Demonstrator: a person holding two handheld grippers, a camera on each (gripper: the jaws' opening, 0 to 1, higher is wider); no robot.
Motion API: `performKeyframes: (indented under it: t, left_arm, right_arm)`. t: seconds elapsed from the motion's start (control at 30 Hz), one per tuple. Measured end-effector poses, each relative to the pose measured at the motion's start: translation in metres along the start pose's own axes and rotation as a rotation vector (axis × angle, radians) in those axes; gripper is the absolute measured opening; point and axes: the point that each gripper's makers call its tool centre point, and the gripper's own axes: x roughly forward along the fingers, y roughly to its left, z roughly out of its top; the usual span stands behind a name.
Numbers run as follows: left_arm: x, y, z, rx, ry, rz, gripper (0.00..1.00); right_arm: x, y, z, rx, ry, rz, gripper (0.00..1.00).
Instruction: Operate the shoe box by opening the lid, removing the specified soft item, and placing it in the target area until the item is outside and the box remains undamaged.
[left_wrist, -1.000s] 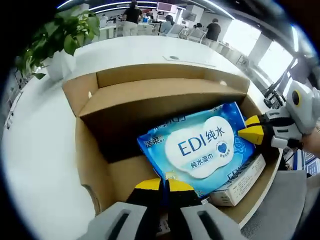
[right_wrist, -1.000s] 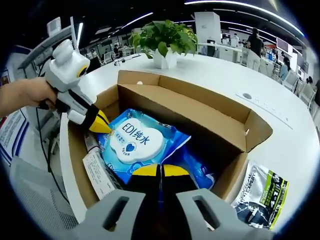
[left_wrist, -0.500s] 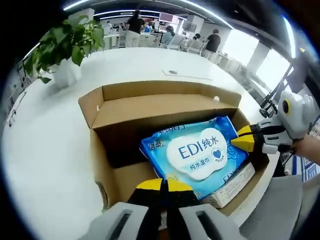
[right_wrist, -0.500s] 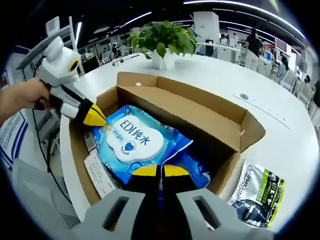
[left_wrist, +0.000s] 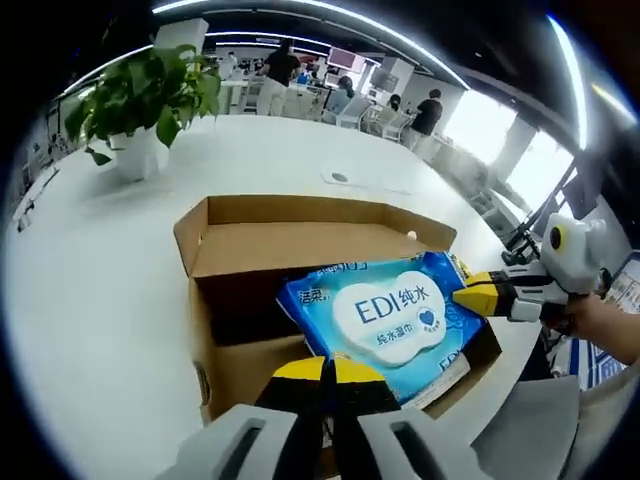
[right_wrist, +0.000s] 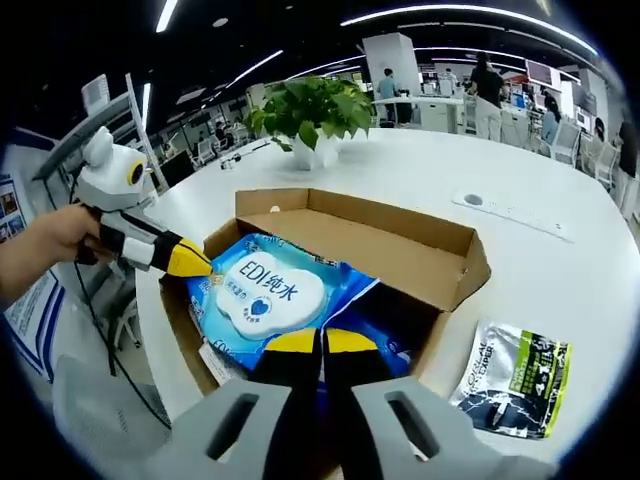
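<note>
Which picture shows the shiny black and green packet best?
The right gripper view: the black and green packet lies flat on the white table beside the cardboard box. In the left gripper view I cannot find it.

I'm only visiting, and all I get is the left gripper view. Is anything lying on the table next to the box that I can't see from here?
Observer: Yes. The right gripper view shows a black, white and green pouch lying flat on the white table, beside the cardboard box.
Operator: What does my own claw look like from there?
Observer: A person's hand holds the left claw, and its yellow tip meets the edge of the blue wipes pack.
</note>
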Motion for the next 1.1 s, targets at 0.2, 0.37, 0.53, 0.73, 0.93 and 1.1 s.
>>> performKeyframes:
  t: [0.2, 0.37, 0.53, 0.73, 0.93, 1.1]
  left_arm:
    - [-0.005, -0.019, 0.014, 0.020, -0.032, -0.020, 0.00]
    - [-0.006, -0.038, 0.026, 0.027, -0.061, -0.041, 0.00]
    - [0.000, -0.059, 0.037, -0.004, -0.091, -0.064, 0.00]
    - [0.010, -0.083, 0.040, 0.023, -0.097, -0.087, 0.00]
    - [0.021, -0.106, 0.043, 0.039, -0.101, -0.111, 0.00]
    - [0.032, -0.128, 0.046, 0.049, -0.112, -0.142, 0.00]
  right_arm:
    - [-0.021, -0.008, 0.008, 0.023, -0.036, -0.014, 0.00]
    - [-0.038, -0.018, 0.012, 0.026, -0.056, -0.031, 0.00]
    - [-0.055, -0.033, 0.014, 0.043, -0.068, -0.047, 0.00]
    - [-0.074, -0.053, 0.013, 0.071, -0.078, -0.078, 0.00]
    - [-0.090, -0.072, 0.002, 0.075, -0.065, -0.091, 0.00]
    - [-0.101, -0.088, -0.006, 0.082, -0.052, -0.106, 0.00]
